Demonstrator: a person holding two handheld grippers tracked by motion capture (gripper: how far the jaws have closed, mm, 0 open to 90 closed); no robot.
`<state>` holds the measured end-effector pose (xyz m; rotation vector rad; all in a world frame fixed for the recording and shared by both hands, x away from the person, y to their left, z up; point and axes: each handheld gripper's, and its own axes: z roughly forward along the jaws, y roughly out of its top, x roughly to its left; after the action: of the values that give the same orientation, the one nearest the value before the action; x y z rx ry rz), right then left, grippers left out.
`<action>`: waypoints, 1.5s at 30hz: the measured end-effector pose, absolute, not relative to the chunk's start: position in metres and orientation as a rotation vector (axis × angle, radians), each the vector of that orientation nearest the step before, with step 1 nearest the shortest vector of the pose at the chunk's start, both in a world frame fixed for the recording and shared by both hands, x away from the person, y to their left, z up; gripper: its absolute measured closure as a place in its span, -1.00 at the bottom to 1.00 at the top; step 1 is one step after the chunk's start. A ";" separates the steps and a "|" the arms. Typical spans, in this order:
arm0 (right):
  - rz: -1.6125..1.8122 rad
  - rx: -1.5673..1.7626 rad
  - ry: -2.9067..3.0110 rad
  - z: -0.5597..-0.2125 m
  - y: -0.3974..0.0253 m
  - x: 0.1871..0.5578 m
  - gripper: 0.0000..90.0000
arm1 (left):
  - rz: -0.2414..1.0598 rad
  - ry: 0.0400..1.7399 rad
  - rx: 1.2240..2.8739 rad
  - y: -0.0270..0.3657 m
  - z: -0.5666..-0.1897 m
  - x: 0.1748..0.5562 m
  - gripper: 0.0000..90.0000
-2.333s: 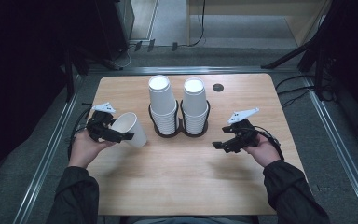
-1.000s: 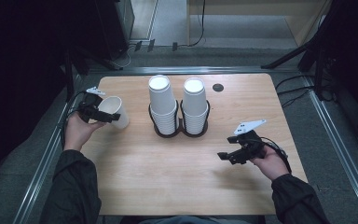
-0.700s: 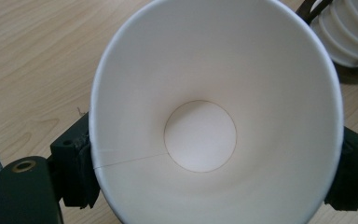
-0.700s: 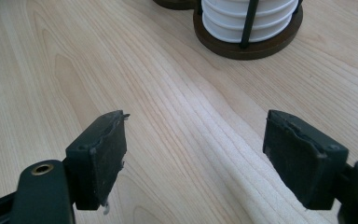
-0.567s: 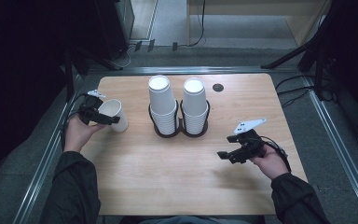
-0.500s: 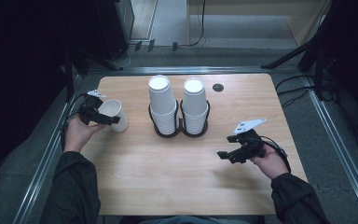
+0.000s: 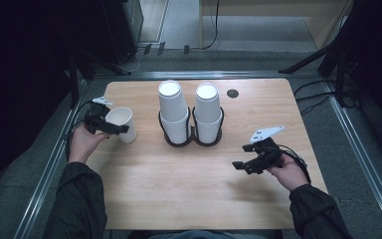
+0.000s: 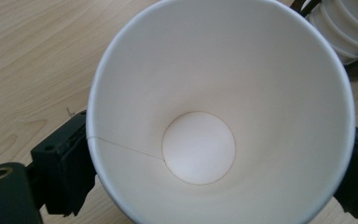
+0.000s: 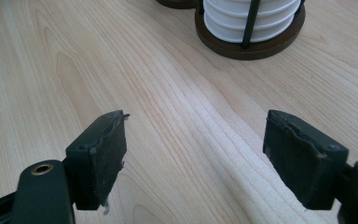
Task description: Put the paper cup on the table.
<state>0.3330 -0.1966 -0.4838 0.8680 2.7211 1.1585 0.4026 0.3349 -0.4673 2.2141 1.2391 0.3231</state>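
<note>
White paper, that's what my left claw (image 7: 113,127) has: a single paper cup (image 7: 121,123), pinched by its wall near the rim, one jaw on each side. In the left gripper view I look straight down into the cup (image 8: 214,116), open mouth up, round bottom clear and empty, a thin seam running down the inside wall, my black jaws hugging it left and right. From the high view the cup stands upright at the left part of the wooden desk (image 7: 189,199), its base at the surface; whether it touches the wood I cannot tell.

Just to the right of it, near the middle of the desk, sits the dark wire cup holder (image 7: 193,137) with two tall stacks of paper cups (image 7: 173,112) side by side, upside down, bottoms up. The cup in my claw is near the left stack but apart from it.

Over on the right, my right claw (image 7: 242,166) hangs low above bare wood, well apart from the holder. In the right gripper view its jaws are spread wide with nothing between them, only wood grain, and the round base of the holder (image 9: 249,44) lies ahead.

A small dark round hole (image 7: 233,93) sits in the desk behind the stacks.
</note>
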 end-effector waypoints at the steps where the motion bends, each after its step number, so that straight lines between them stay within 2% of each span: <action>1: 1.160 0.864 2.721 -0.484 -0.197 0.333 -0.52 | 0.317 1.241 2.211 0.335 -0.467 0.403 -0.94; 14: 1.150 0.861 2.726 -0.484 -0.197 0.333 -0.52 | 0.274 1.240 2.184 0.336 -0.457 0.401 -1.00; 25: 1.141 0.852 2.735 -0.484 -0.196 0.333 -0.52 | 0.311 1.262 2.160 0.339 -0.439 0.396 -1.00; 29: 1.143 0.847 2.727 -0.484 -0.196 0.333 -0.52 | 0.240 1.241 2.121 0.340 -0.432 0.394 -1.00; 33: 1.154 0.860 2.714 -0.483 -0.197 0.334 -0.52 | 0.271 1.257 2.139 0.341 -0.427 0.392 -1.00; 39: 1.150 0.854 2.719 -0.483 -0.197 0.334 -0.52 | 0.324 1.239 2.124 0.340 -0.410 0.384 -1.00; 45: 1.157 0.837 2.728 -0.482 -0.194 0.336 -0.52 | 0.270 1.130 2.033 0.329 -0.389 0.372 -1.00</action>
<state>0.3356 -0.1942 -0.4824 0.8370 2.7275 1.1570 0.3724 0.3290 -0.3890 2.0331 1.1295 0.2698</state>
